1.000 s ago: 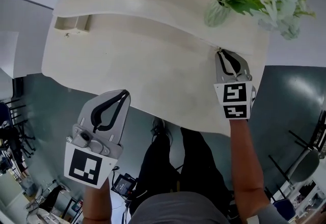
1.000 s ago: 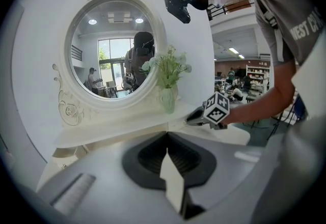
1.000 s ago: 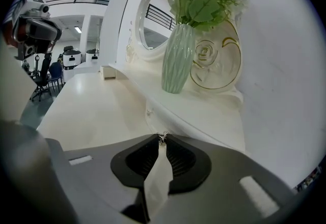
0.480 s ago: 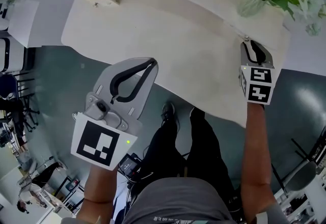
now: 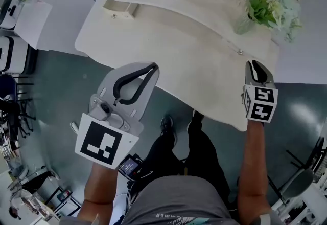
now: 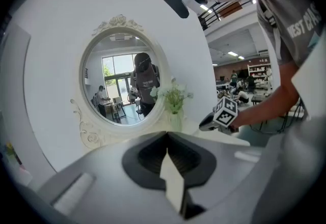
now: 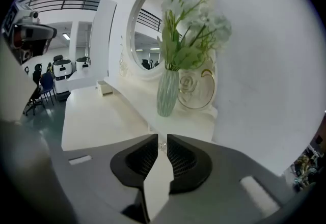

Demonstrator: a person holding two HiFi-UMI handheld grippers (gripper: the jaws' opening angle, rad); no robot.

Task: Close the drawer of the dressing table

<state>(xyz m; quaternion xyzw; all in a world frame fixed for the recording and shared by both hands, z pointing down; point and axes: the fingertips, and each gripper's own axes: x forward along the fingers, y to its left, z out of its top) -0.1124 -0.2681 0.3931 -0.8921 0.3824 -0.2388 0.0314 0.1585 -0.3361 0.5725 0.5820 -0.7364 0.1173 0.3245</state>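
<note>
Below the vase [image 5: 244,23], the drawer knob [image 5: 239,51] sits just beyond the right gripper [image 5: 254,66], whose jaws have just been closing, a slit apart on nothing. The left gripper [image 5: 152,69] jaws meet, empty. The drawer looks pushed home, so back straight off, clear of the knob.

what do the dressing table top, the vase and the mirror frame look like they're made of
The dressing table top looks like painted wood or board: even cream colour, no grain, a soft matt sheen. The vase is probably glass or glazed ceramic: pale green, with vertical ribs and a slight gloss. The mirror frame is cream with raised scrollwork; carved wood or moulded resin, the look leaves that open.
</note>
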